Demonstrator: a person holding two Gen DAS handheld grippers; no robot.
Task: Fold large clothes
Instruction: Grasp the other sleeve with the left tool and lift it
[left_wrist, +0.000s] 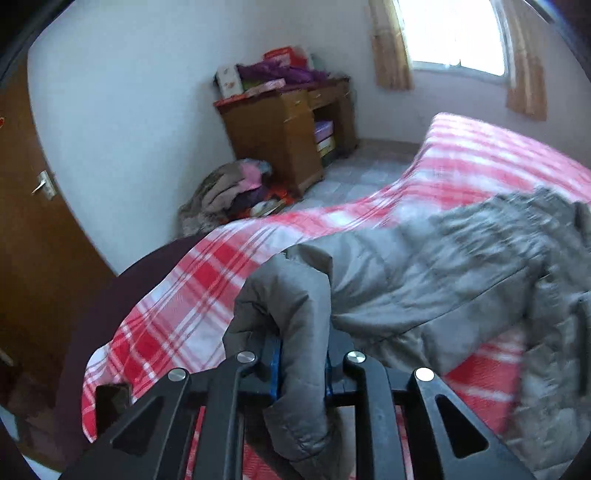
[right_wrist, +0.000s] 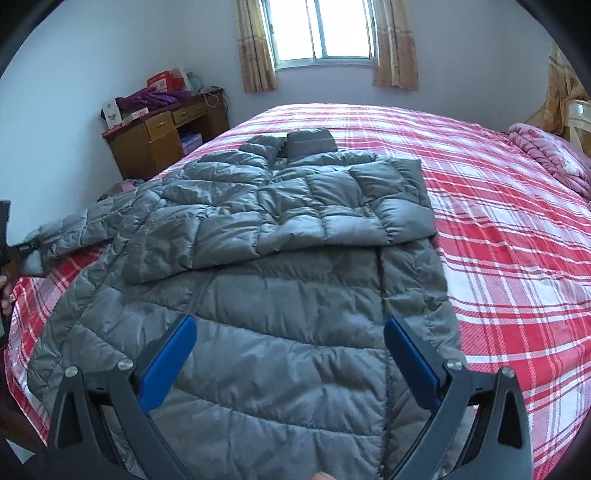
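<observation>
Jacket (right_wrist: 280, 236), grey quilted (one sleeve (right_wrist: 402, 199) folded), spread flat.

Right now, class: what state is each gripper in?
Left gripper: closed on the grey jacket's sleeve.
Right gripper: open, holding nothing, over the jacket.

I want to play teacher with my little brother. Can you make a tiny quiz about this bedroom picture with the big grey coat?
1. True or false: the left hand-held gripper is shut on a sleeve of the grey puffer jacket.
2. What pattern is the bedspread? A) blue dots B) red and white plaid C) plain green
3. Fill in: the right hand-held gripper is ____ above the jacket.

Key: 1 true; 2 B; 3 open
</observation>
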